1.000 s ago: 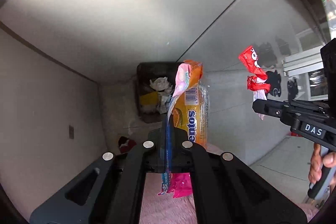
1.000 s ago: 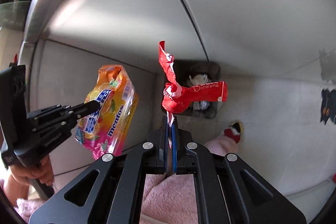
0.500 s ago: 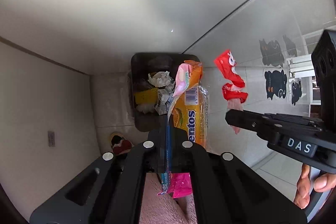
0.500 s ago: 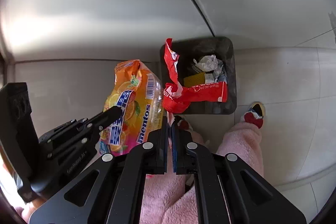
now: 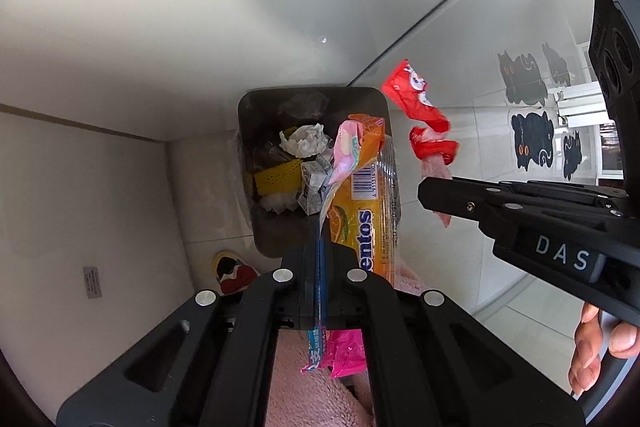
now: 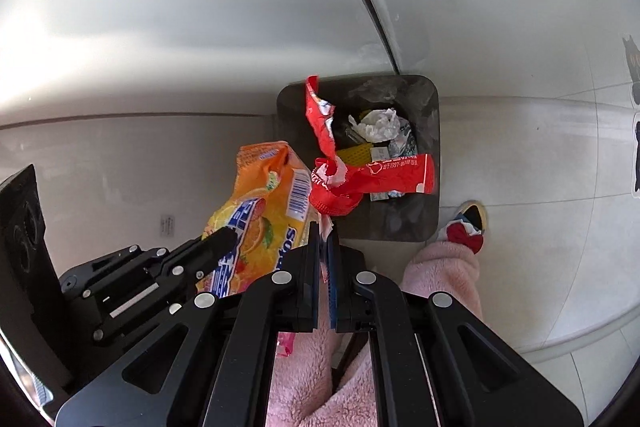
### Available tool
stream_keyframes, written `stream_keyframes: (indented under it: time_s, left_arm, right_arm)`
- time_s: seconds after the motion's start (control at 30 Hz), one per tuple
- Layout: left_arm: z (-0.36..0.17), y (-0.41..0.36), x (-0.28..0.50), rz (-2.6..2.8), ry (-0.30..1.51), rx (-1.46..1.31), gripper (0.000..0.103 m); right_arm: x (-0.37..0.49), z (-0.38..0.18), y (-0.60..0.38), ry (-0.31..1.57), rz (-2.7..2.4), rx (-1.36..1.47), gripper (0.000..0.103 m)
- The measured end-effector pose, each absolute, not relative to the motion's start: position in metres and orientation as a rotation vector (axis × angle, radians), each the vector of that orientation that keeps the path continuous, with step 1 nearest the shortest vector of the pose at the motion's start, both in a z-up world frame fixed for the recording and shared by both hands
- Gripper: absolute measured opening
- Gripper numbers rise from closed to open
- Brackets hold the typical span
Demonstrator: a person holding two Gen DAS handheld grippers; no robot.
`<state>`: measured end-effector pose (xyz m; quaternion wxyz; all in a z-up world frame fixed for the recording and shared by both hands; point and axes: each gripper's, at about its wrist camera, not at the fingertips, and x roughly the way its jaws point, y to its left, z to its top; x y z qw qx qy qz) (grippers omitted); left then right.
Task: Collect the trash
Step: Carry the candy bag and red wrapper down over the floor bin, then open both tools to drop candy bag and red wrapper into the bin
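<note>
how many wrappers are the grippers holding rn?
2: orange Mentos candy bag in the left gripper; crumpled red snack wrapper in the right gripper. Both above the dark bin.

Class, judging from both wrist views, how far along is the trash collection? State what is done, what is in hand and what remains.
Done: the bin already holds crumpled paper and other scraps. In hand: the left gripper is shut on the Mentos bag, and the right gripper is shut on the red wrapper; both hang above the bin. Left: release both into the bin.
</note>
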<state>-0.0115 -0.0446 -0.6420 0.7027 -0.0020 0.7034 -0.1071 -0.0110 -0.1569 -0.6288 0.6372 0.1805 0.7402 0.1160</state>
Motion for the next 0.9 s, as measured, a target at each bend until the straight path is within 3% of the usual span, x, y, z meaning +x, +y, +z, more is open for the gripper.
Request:
stream_keyframes:
  time_s: [0.17,0.23,0.3,0.37,0.47,0.57,0.63,0.73,0.87,0.9]
  left_arm:
    - [-0.643,-0.041,-0.005,-0.221,1.56,-0.026,0.001]
    - [-0.641,-0.041,-0.004,-0.222,1.558,-0.023,0.01]
    - [-0.638,-0.041,-0.003,-0.218,1.554,-0.028,0.034]
    - [-0.635,-0.039,-0.003,-0.211,1.544,-0.026,0.035]
    - [-0.632,-0.037,-0.002,-0.21,1.555,-0.022,0.037]
    - [-0.622,-0.035,-0.003,-0.209,1.551,-0.005,0.053]
    - [-0.613,-0.032,-0.004,-0.2,1.539,0.009,0.062]
    - [-0.6,-0.025,-0.004,-0.195,1.537,0.013,0.07]
    - [-0.572,-0.016,-0.009,-0.2,1.528,0.025,0.083]
    - [-0.564,-0.016,-0.011,-0.203,1.522,0.029,0.087]
  right_arm:
    - [-0.007,-0.625,-0.16,1.675,0.284,0.469,0.008]
    - [-0.005,-0.624,-0.161,1.66,0.28,0.457,0.009]
    - [-0.003,-0.625,-0.161,1.657,0.271,0.456,0.009]
    - [-0.001,-0.622,-0.161,1.656,0.265,0.454,0.013]
    - [0.002,-0.617,-0.163,1.645,0.256,0.456,0.049]
    - [0.005,-0.61,-0.168,1.632,0.233,0.464,0.058]
    - [0.006,-0.603,-0.171,1.619,0.207,0.44,0.074]
    - [0.006,-0.59,-0.175,1.603,0.181,0.397,0.089]
    - [0.005,-0.566,-0.176,1.58,0.165,0.334,0.093]
    - [0.005,-0.559,-0.178,1.571,0.164,0.314,0.099]
